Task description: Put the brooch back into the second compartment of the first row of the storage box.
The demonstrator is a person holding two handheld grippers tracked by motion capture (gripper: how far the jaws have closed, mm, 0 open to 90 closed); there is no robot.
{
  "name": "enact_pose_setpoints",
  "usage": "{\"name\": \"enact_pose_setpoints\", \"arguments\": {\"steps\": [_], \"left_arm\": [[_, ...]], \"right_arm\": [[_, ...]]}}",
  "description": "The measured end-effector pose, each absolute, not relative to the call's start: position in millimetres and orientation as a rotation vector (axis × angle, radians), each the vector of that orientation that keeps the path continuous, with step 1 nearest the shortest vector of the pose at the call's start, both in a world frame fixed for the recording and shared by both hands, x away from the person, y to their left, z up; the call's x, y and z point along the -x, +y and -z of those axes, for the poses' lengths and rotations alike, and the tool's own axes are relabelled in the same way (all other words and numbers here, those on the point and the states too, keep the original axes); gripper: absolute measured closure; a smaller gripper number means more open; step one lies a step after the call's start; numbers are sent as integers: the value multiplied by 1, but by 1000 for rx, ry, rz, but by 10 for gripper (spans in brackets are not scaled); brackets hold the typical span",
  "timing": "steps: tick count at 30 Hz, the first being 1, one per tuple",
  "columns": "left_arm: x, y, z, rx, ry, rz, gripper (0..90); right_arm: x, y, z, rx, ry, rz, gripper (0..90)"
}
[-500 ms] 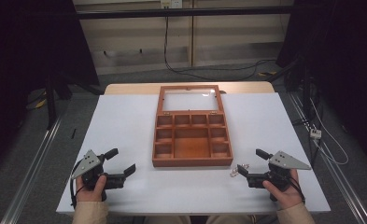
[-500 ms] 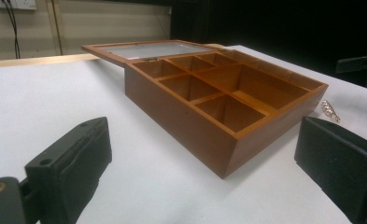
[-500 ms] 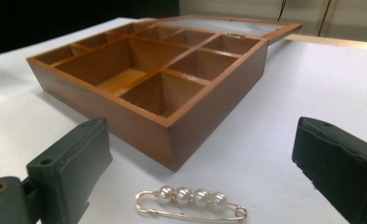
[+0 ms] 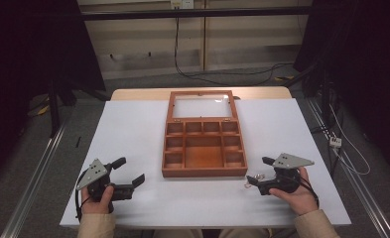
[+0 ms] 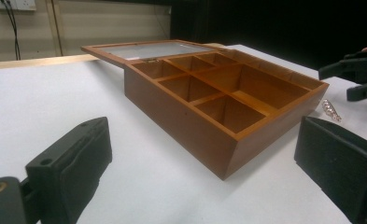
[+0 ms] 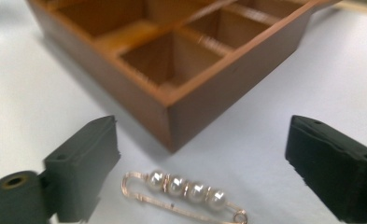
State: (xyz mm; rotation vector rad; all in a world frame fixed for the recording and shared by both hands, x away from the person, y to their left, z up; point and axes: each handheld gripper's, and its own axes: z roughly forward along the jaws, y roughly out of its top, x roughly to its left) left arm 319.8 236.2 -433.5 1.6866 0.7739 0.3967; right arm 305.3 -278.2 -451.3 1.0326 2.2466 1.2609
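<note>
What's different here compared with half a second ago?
Almost nothing. The right gripper hovers open over the pearl pin lying on the table, not gripping it. The left gripper rests open as before, and the wooden box sits unmoved with its lid open.

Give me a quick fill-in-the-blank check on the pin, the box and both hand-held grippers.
1. The pearl pin carries ____ pearls.
2. The wooden box has its glass lid ____.
3. The pin lies on the white table, between the jaws of the ____ hand-held gripper.
4. The left hand-held gripper has its jaws ____.

Missing words: four; open; right; open
</note>
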Motion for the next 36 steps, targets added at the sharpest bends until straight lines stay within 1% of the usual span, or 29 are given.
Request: {"name": "enact_pose_setpoints", "arguments": {"steps": [2, 11, 14, 16, 18, 19, 21, 25, 27, 29, 36], "left_arm": [[-320, 236, 433, -1691, 772, -397, 42], [-318, 239, 433, -1689, 772, -402, 42], [-318, 239, 432, -1689, 772, -402, 42], [-317, 239, 432, -1690, 773, -404, 42], [-317, 239, 432, -1690, 773, -404, 42], [-317, 239, 432, -1689, 773, -405, 42], [-317, 239, 432, -1691, 773, -405, 42], [-316, 239, 432, -1691, 769, -409, 42], [-317, 239, 432, -1692, 771, -411, 45], [-316, 238, 431, -1690, 771, -414, 45], [-317, 238, 431, -1692, 773, -413, 45]], "right_arm": [[-307, -276, 454, -1023, 2297, -1237, 164], [-310, -278, 459, -1001, 2409, -1177, 202], [-310, -276, 462, -977, 2454, -1146, 250], [-309, -275, 462, -962, 2483, -1135, 300], [-308, -275, 462, -955, 2489, -1120, 319], [-307, -276, 462, -951, 2492, -1114, 340], [-306, -278, 461, -947, 2497, -1110, 417], [-302, -282, 460, -906, 2518, -1130, 612], [-301, -283, 459, -870, 2540, -1135, 725], [-299, -283, 458, -843, 2562, -1140, 803], [-296, -281, 457, -824, 2576, -1141, 805]]}}
